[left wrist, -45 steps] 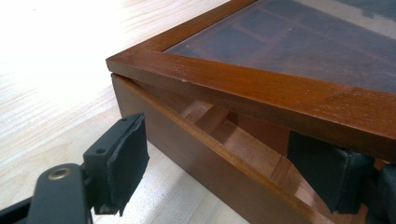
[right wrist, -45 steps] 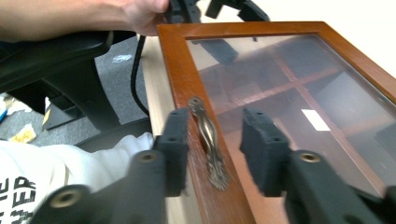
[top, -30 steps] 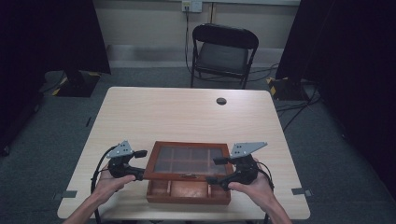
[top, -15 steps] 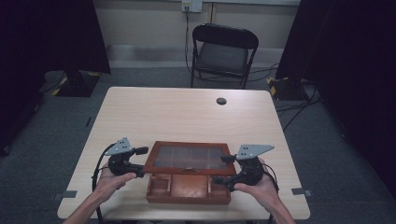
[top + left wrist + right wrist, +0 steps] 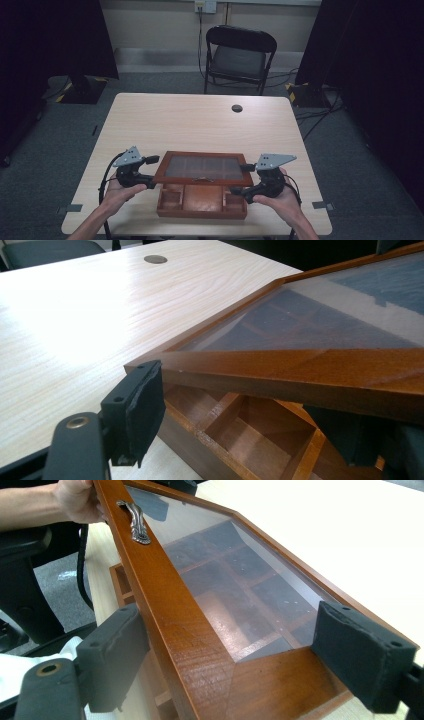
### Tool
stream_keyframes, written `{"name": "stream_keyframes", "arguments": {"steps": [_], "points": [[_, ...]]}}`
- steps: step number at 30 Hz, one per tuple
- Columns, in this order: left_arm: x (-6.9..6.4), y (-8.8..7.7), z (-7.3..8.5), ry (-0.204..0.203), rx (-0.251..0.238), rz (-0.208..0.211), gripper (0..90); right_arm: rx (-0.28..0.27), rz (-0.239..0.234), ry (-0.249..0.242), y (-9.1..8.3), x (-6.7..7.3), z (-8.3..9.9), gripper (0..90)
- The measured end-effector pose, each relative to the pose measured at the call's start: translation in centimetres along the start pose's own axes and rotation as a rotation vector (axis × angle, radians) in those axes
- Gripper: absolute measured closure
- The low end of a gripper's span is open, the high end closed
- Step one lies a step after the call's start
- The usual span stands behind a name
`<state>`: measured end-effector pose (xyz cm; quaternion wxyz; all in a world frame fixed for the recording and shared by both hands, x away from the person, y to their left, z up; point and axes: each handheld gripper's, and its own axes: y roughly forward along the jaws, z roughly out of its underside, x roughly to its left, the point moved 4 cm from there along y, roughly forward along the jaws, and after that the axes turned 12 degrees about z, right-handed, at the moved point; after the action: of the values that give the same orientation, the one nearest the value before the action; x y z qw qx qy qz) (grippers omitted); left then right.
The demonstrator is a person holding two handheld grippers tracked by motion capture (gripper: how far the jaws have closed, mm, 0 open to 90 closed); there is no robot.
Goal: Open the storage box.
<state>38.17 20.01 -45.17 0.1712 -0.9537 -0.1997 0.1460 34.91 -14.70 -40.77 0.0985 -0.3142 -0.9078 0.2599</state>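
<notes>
Wooden lid [image 5: 202, 167] with a glass pane is now seen tilted higher than a second ago: its front edge has been raised off the box [image 5: 202, 200], while the far edge stays down on the box. More of the open compartments is therefore uncovered below and between the two grippers. The left front corner of the lid is taken between the jaws of the left gripper [image 5: 151, 172]; one pad [image 5: 142, 400] is laid against the corner edge and the other is placed under the frame. Whether the corner is really pinched or only carried from below cannot be told. The right front corner is pinched by the right gripper [image 5: 243, 179], with one pad [image 5: 112, 650] against the front face and the other on the frame beside the glass; its jaws have just been opening a little, with the lid between them. The metal handle [image 5: 136, 522] is left untouched, farther along the front edge from the right gripper. It is judged that the opening is well started but not finished, and the lid must be swung further back.
</notes>
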Motion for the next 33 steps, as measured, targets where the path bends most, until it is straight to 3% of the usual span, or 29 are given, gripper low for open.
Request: {"name": "stream_keyframes", "arguments": {"steps": [3, 7, 8, 10, 14, 20, 23, 30, 32, 33], "points": [[0.2, -0.1, -0.3, 0.022, 0.004, -0.008, 24.5, -0.005, 0.004, 0.009, -0.1, -0.3, -0.1, 15.1], [0.3, -0.1, -0.7, 0.008, -0.011, 0.002, 25.9, -0.014, 0.015, 0.023, -0.3, -0.8, -0.5, 16.4], [0.4, -0.1, -0.8, 0.024, -0.004, 0.006, 33.5, -0.02, 0.023, 0.025, -0.3, -0.9, -0.7, 17.8], [0.2, 0.1, -0.8, 0.022, -0.007, 0.001, 35.3, -0.021, 0.026, 0.023, -0.2, -1.0, -0.8, 17.5], [0.2, 0.3, -0.8, 0.039, 0.014, 0.001, 36.2, 0.001, 0.031, 0.015, 0.1, -1.0, -0.4, 16.0], [0.4, 0.2, -1.3, 0.041, 0.011, 0.002, 37.2, -0.012, 0.059, 0.034, -0.1, -1.9, -0.2, 17.4], [0.6, 0.3, -1.6, 0.025, -0.002, 0.006, 37.4, -0.028, 0.077, 0.058, -0.2, -2.5, -0.3, 20.4], [1.0, 0.3, -2.0, 0.018, -0.02, 0.013, 37.5, -0.04, 0.061, 0.099, 0.0, -3.6, -0.4, 21.1], [1.1, 0.4, -2.0, 0.011, -0.024, 0.012, 37.7, -0.051, 0.071, 0.101, 0.0, -3.8, -0.6, 26.2], [1.2, 0.4, -2.0, -0.014, -0.031, 0.017, 37.1, -0.052, 0.073, 0.106, 0.2, -4.1, -0.7, 25.1]]}}
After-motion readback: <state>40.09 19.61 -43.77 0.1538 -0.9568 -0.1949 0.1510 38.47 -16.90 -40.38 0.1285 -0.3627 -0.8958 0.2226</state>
